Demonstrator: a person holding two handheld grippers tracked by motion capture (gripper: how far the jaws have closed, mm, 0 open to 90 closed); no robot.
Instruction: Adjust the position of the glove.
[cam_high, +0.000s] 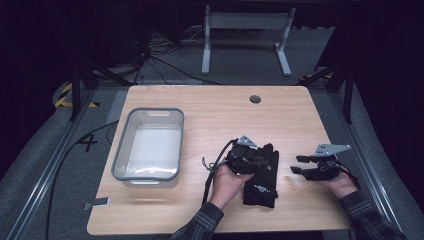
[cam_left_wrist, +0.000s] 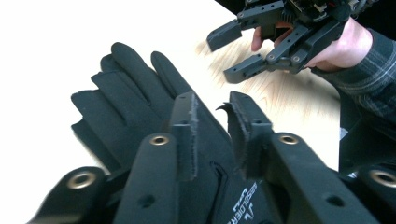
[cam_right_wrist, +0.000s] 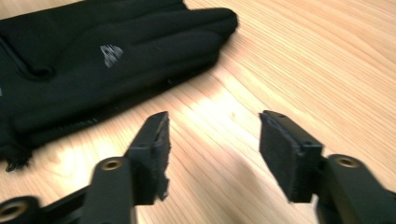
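Grey bin (cam_high: 148, 145) on table (cam_high: 210, 107), left of gloves (cam_high: 263, 176).

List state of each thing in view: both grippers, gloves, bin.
left gripper: open, narrow gap, over the gloves, not clamped on them
right gripper: open wide, over bare table, holds nothing
black gloves: stacked flat on the table, fingers pointing away from the person
grey bin: upright, looks empty
table: wood top, carries bin and gloves
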